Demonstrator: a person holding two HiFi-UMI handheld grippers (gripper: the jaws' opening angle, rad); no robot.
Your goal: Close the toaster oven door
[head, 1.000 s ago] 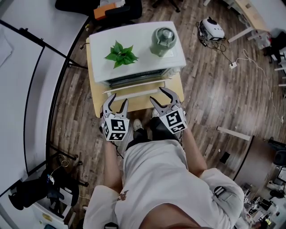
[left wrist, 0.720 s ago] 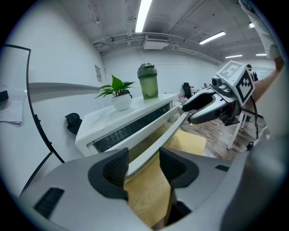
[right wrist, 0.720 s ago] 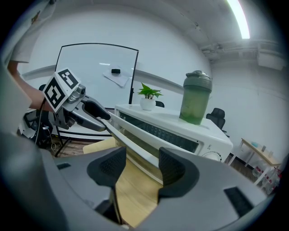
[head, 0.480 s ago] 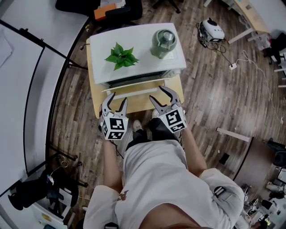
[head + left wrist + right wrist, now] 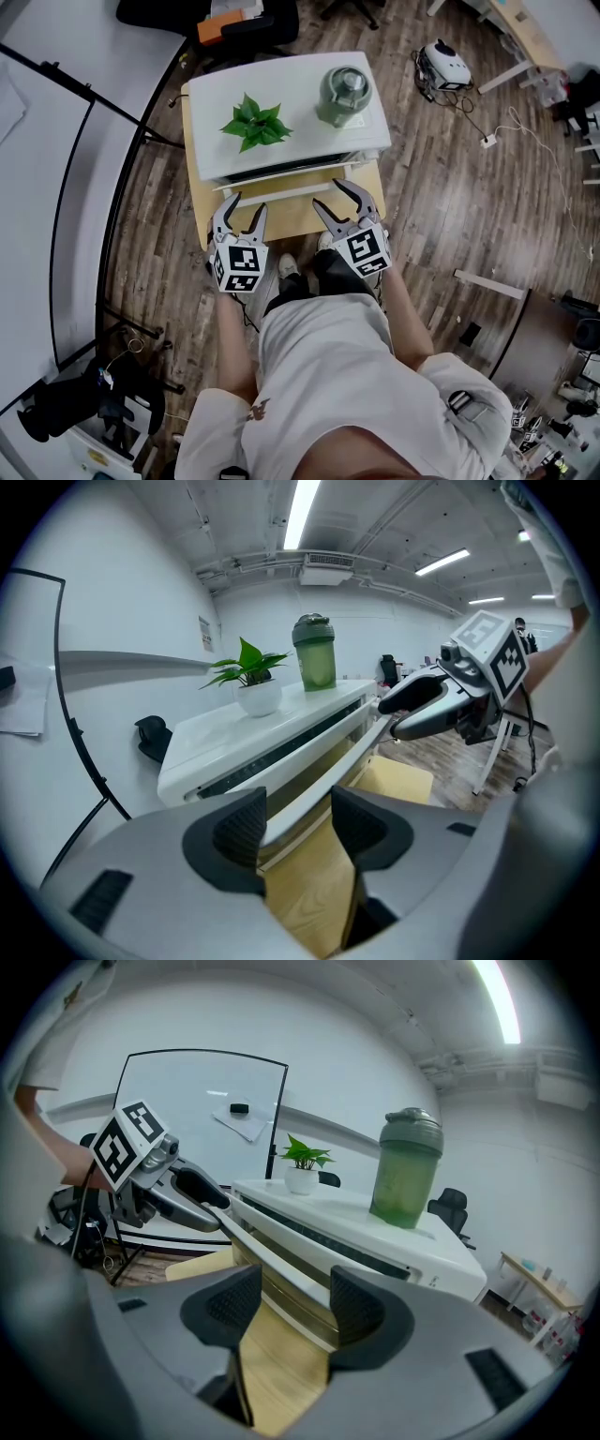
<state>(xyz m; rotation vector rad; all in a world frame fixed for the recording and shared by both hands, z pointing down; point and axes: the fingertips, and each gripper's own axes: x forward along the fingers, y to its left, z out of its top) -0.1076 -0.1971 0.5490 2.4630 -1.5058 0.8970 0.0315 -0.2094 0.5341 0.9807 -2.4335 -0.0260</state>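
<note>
A white toaster oven (image 5: 291,94) stands on a small wooden table (image 5: 286,217). Its door (image 5: 286,186) hangs partly open, the front edge tilted up toward the oven. My left gripper (image 5: 246,206) and right gripper (image 5: 345,195) are at the door's front edge, one near each end. In the left gripper view the door's white edge (image 5: 323,775) runs between the parted jaws of the left gripper (image 5: 298,827). In the right gripper view the door edge (image 5: 281,1262) runs likewise between the jaws of the right gripper (image 5: 295,1302). I see no pad pressing on it.
A potted green plant (image 5: 253,122) and a green lidded bottle (image 5: 343,91) stand on the oven's top. The person's legs are right behind the table. A whiteboard frame (image 5: 103,187) stands at the left, and cables and a white device (image 5: 443,62) lie on the wood floor at the right.
The door has swung up closer to the oven's front. Both grippers have moved a little forward with its edge.
</note>
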